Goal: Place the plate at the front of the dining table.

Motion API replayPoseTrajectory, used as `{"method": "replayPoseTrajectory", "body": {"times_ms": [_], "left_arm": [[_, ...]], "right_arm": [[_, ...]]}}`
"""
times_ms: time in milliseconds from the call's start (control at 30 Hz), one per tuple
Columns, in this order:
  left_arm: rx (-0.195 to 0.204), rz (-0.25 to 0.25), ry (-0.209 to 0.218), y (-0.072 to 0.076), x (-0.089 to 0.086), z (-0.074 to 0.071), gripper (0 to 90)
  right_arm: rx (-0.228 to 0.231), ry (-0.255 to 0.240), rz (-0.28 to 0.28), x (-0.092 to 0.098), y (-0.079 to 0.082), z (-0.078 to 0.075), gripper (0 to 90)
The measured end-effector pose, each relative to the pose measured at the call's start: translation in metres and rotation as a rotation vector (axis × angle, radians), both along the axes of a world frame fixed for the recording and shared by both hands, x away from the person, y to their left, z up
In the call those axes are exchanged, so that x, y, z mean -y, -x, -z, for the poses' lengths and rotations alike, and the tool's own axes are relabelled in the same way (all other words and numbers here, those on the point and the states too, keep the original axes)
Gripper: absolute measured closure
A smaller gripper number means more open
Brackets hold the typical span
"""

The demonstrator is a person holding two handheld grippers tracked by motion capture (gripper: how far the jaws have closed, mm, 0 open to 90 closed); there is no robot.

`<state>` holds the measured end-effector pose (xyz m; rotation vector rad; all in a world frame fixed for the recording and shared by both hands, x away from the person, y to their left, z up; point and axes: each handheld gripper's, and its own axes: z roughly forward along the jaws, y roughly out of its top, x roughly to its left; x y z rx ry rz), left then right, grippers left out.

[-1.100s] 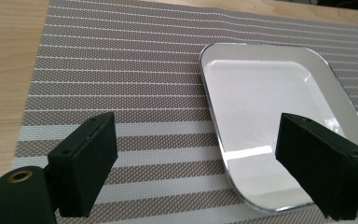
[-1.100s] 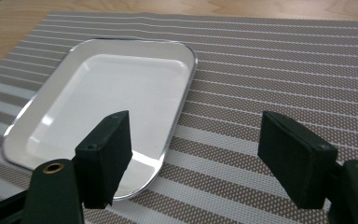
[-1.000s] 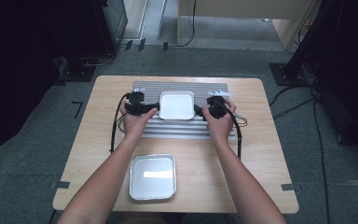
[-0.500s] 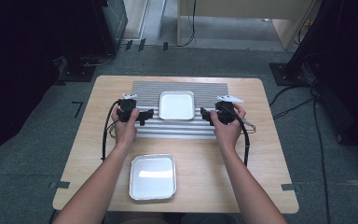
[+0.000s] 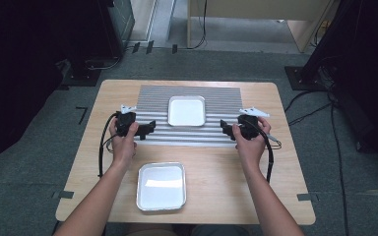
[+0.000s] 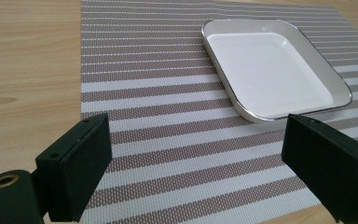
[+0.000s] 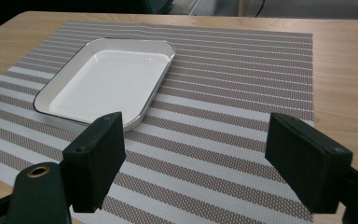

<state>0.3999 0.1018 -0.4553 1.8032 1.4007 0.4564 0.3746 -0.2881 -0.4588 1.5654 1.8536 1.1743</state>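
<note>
- White tray (image 5: 186, 110) is being seen at the middle of the far half of the striped placemat (image 5: 152, 98), flat, its bottom bare; it is being touched by neither gripper.
- Left gripper (image 5: 147, 129) is being held over the placemat's left edge, off the tray's near left corner, jaws pointing inward toward the mat's middle.
- In the left gripper view, the jaws are being held wide apart with nothing between them; the striped mat (image 6: 168, 154) is showing through the gap, and the tray (image 6: 270, 70) is lying ahead and to the right, apart from both fingers (image 6: 79, 163).
- Right gripper (image 5: 225, 127) is being held over the placemat's right part, off the tray's near right corner, jaws likewise pointing inward.
- In the right gripper view, the jaws are also being held wide apart and are gripping nothing; the tray (image 7: 107, 79) is lying ahead to the left, its near corner just beyond the left finger (image 7: 95, 158), contact not being made.
- Second tray (image 5: 161, 186), metal-rimmed, is resting on the bare wooden table (image 5: 285, 162) near the front edge, between the person's forearms, well apart from both grippers.
- Each gripper is being gripped by one hand (image 5: 124, 142), with a black cable (image 5: 101, 152) trailing from the left one across the table.
</note>
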Motion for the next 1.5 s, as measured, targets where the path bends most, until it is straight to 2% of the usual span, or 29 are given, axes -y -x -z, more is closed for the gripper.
{"method": "replayPoseTrajectory", "body": {"times_ms": [133, 200, 433, 700, 1000, 1167, 1500], "left_arm": [[0.014, -0.002, 0.013, 0.007, -0.005, 0.0, 8.4], [0.023, -0.008, 0.044, 0.015, -0.013, 0.001, 8.4], [0.035, -0.023, 0.052, 0.03, -0.03, 0.006, 8.4], [0.032, -0.028, 0.043, 0.045, -0.044, 0.018, 8.4], [0.044, -0.03, 0.046, 0.061, -0.057, 0.024, 8.4], [0.046, -0.028, 0.023, 0.07, -0.065, 0.029, 8.4], [0.05, -0.022, -0.001, 0.089, -0.084, 0.034, 8.4]], "right_arm": [[0.002, 0.005, -0.006, 0.005, 0.009, 0.0, 20.0], [-0.001, 0.001, -0.009, 0.009, 0.014, 0.001, 19.9], [0.003, -0.007, -0.005, 0.021, 0.029, 0.005, 19.9], [-0.002, 0.009, -0.004, 0.033, 0.043, 0.011, 20.0], [0.002, -0.015, 0.002, 0.047, 0.06, 0.013, 20.2], [0.009, -0.019, 0.007, 0.056, 0.071, 0.013, 20.3], [-0.009, -0.012, 0.025, 0.074, 0.09, 0.023, 20.4]]}}
